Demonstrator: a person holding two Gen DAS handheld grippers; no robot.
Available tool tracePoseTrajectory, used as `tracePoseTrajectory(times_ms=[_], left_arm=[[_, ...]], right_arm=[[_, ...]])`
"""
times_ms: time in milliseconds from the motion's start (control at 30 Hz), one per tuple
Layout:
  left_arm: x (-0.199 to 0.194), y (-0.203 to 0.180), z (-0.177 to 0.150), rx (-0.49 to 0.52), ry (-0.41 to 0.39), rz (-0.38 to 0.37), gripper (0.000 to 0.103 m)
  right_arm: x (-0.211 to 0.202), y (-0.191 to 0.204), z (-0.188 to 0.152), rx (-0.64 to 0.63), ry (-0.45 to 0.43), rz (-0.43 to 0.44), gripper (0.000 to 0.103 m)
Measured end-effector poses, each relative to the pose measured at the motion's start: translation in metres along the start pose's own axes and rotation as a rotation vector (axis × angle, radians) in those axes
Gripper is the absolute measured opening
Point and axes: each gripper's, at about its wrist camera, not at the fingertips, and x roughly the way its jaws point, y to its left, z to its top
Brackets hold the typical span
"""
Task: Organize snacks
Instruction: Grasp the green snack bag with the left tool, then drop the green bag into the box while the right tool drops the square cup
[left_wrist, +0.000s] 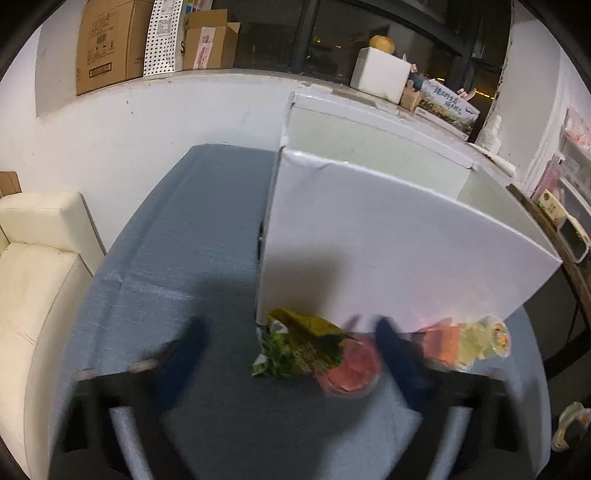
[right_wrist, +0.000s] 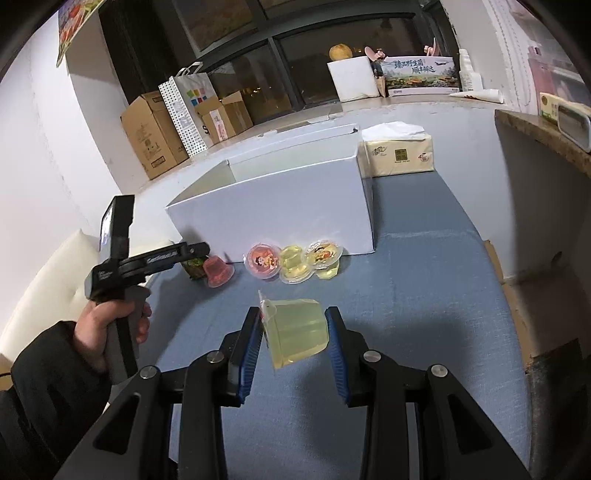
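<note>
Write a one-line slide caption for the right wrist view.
Right gripper holds a yellow jelly cup above the blue tablecloth, facing the white box.

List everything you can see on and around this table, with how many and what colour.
box: one, white, open, on the table
table: one, blue-grey cover
red jelly cups: two, on the table in front of the box
yellow jelly cups: two, in front of the box, beside the red ones
held jelly cup: one, yellow, in the right claw
snack packet: one, green, by the box's left corner
tissue pack: one, cream, by the box's far right corner
cardboard boxes: two, brown, window ledge
paper bag: one, white, dotted, between them
sofa: one, cream, left of the table
left claw: open, around the packet and a red cup
right claw: shut on the held jelly cup
hand: one, dark sleeve, holding the left claw
</note>
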Motion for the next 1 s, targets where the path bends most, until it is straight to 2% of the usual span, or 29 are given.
tracePoseTrajectory(times_ms=[33,100,333,567,700,833,1000], left_arm=[[0.004,0.002,0.000,-0.009,0.017,-0.023,0.054],[0.004,0.004,-0.001,-0.004,0.015,-0.031,0.047],[-0.026,0.009,-0.009,0.005,-0.058,-0.076,0.046],[-0.104,-0.010,-0.035,0.082,-0.175,-0.144,0.046],[-0.137,-0.025,-0.056,0.121,-0.157,-0.174,0.046],[-0.146,-0.035,-0.067,0.138,-0.120,-0.186,0.046],[-0.144,-0.046,-0.045,0.157,-0.141,-0.198,0.046]], right_arm=[[0.001,0.001,-0.001,-0.004,0.002,0.002,0.038],[0.001,0.003,-0.002,-0.007,0.005,0.005,0.038],[0.003,0.015,-0.003,-0.027,0.005,0.024,0.038],[-0.001,0.031,0.000,-0.046,-0.016,0.055,0.038],[0.001,0.039,0.004,-0.060,-0.017,0.077,0.038],[0.004,0.047,0.012,-0.073,-0.021,0.088,0.038],[0.008,0.047,0.035,-0.087,-0.041,0.085,0.038]])
